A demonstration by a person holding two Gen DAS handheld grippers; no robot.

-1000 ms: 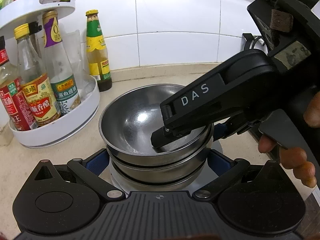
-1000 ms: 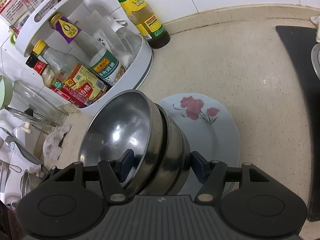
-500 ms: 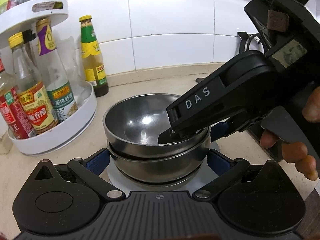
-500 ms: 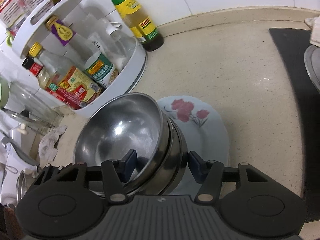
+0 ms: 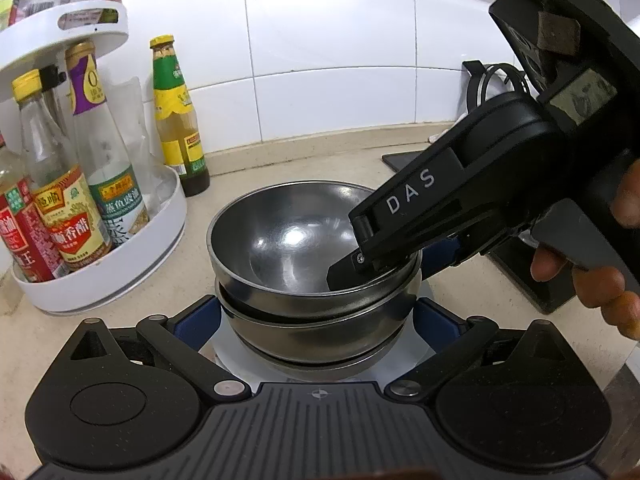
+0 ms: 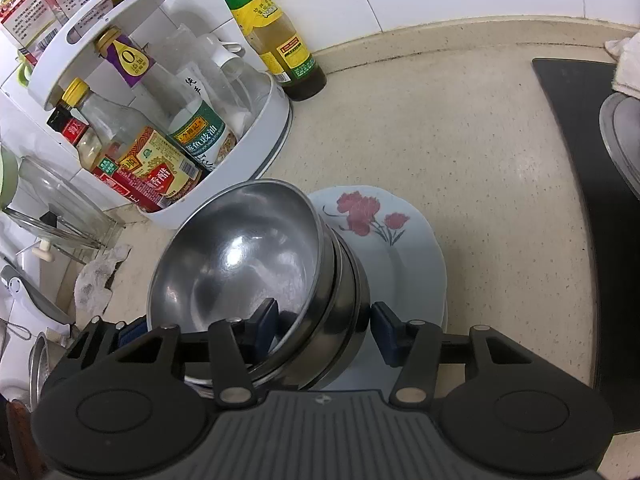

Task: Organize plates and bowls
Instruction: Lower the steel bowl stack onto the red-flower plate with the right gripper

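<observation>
three nested bowls (image 6: 256,280) on flowered plate (image 6: 400,248) (right gripper (image 6: 324,322) closing).

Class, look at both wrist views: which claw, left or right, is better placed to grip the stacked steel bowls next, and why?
Probably the right claw. Its jaws are closing over the rim of the steel bowls, one finger inside the top bowl and one outside. The left claw merely straddles the stack from below, wide open, above the flowered plate.
</observation>
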